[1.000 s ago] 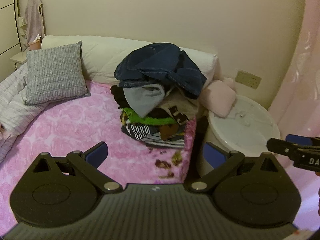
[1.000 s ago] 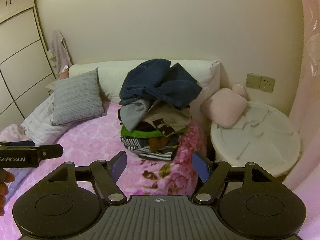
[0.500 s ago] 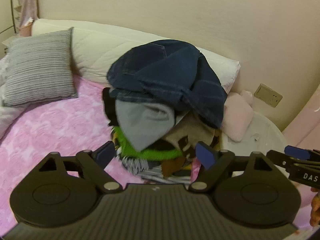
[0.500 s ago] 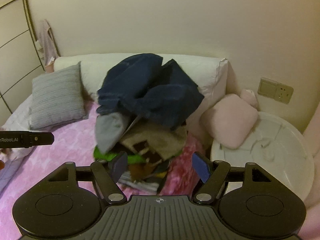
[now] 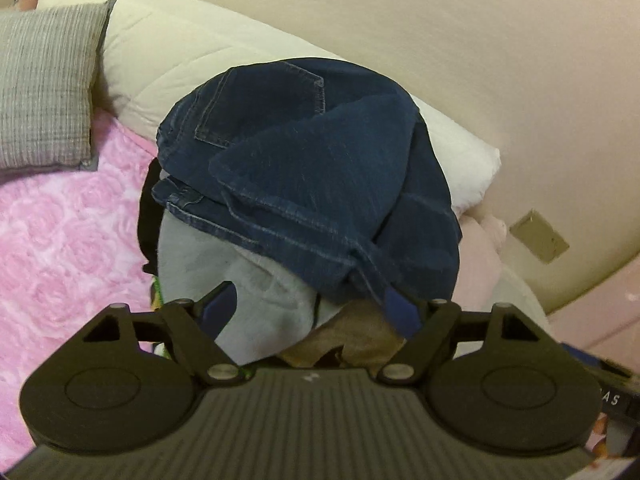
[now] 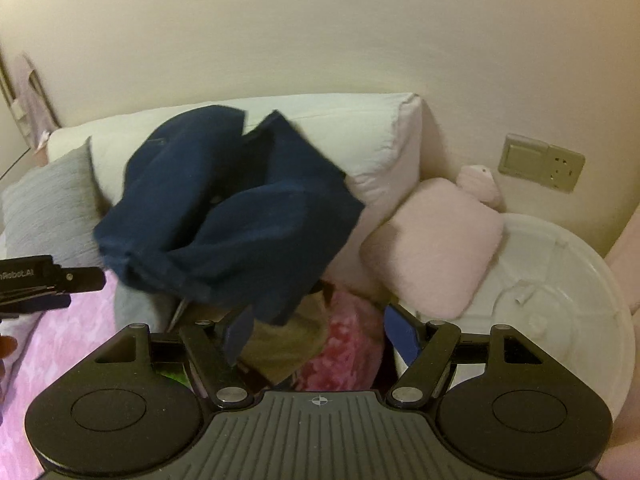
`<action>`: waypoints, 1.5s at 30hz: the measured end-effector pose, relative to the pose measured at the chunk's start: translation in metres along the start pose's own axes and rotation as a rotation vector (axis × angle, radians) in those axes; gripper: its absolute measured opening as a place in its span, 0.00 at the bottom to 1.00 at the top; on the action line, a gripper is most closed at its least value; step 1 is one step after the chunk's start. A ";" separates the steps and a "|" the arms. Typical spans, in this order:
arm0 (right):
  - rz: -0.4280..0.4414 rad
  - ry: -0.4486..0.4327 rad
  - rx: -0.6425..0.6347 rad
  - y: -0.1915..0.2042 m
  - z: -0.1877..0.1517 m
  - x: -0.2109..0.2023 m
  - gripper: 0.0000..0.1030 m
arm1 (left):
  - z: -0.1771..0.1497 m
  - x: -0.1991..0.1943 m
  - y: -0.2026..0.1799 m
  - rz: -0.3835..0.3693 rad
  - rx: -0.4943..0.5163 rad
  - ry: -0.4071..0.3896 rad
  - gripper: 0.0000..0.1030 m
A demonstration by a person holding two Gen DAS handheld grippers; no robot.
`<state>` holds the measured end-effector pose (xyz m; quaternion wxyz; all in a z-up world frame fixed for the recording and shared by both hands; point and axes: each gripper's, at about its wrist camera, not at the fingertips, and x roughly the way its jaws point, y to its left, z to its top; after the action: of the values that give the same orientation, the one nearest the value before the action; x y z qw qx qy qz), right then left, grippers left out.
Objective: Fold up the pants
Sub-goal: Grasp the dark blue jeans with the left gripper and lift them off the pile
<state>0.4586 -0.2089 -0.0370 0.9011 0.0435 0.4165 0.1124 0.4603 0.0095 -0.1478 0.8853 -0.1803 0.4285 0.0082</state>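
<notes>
Jeans (image 5: 312, 184) crown the clothes pile; left tongs (image 5: 316, 308) closing below them, right tongs (image 6: 320, 332) apart.

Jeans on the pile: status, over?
Left gripper closing, nothing pinched yet; right gripper open, empty. Jeans crumpled atop clothes pile, unfolded. Nothing blocking.

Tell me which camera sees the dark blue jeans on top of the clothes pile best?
The left wrist view. There the dark blue denim jeans fill the middle, sharp enough to show a back pocket and seam stitching. In the right wrist view the jeans sit further left and are blurred, so no stitching shows.
</notes>
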 end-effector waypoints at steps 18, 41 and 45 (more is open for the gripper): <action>0.084 0.106 -0.067 -0.048 0.077 0.102 0.67 | 0.023 0.070 0.016 -0.005 -0.450 -0.011 0.38; 0.547 0.102 -0.277 0.036 0.170 0.126 0.67 | 0.120 -0.198 -0.002 0.196 -0.287 -0.618 0.05; 0.811 0.214 -0.467 0.114 0.136 0.088 0.53 | 0.111 -0.267 0.015 0.272 -0.299 -0.706 0.05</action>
<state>0.5983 -0.0746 0.0053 0.7225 -0.0128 0.4199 0.5492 0.3730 0.0969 0.1138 0.9329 -0.2349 0.1124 0.2489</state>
